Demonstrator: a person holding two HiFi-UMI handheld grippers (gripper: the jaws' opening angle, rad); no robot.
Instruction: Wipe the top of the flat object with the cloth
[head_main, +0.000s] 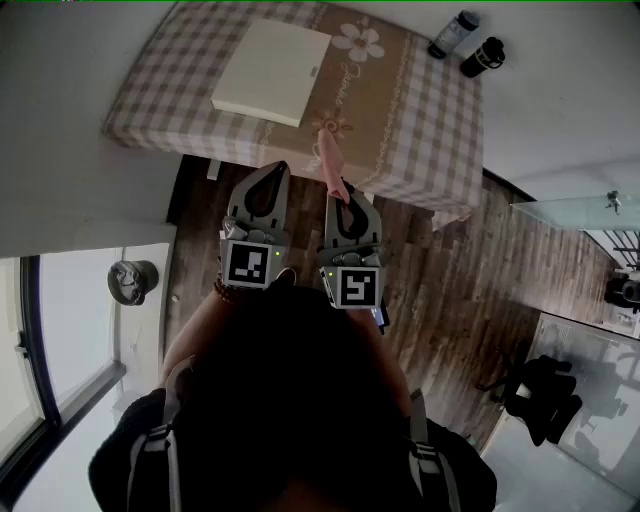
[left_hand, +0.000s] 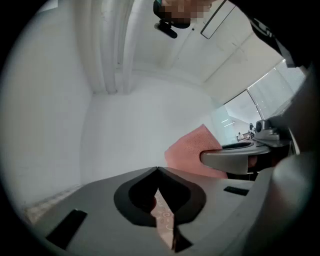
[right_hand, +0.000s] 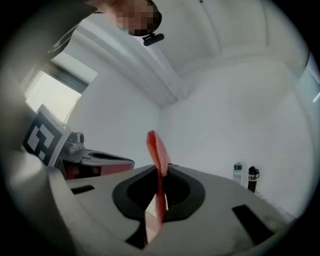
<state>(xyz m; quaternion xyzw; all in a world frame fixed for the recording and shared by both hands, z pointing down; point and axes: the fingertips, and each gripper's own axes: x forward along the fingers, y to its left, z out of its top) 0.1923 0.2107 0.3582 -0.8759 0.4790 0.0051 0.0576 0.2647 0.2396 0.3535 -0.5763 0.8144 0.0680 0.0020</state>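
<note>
Cream square board (head_main: 270, 70), lying flat on the checked table (head_main: 440, 120) at 11 o'clock. Pink cloth (head_main: 333, 165), folded narrow, at the board's 5 o'clock, pinched on edge in the right gripper (head_main: 347, 203).

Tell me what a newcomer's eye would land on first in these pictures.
The pink cloth stands out, pinched in the shut right gripper at the near edge of the checked table. On the table's left part lies a flat cream object, with two bottles at the far right corner. The left gripper, beside the right one, is shut and empty.
</note>
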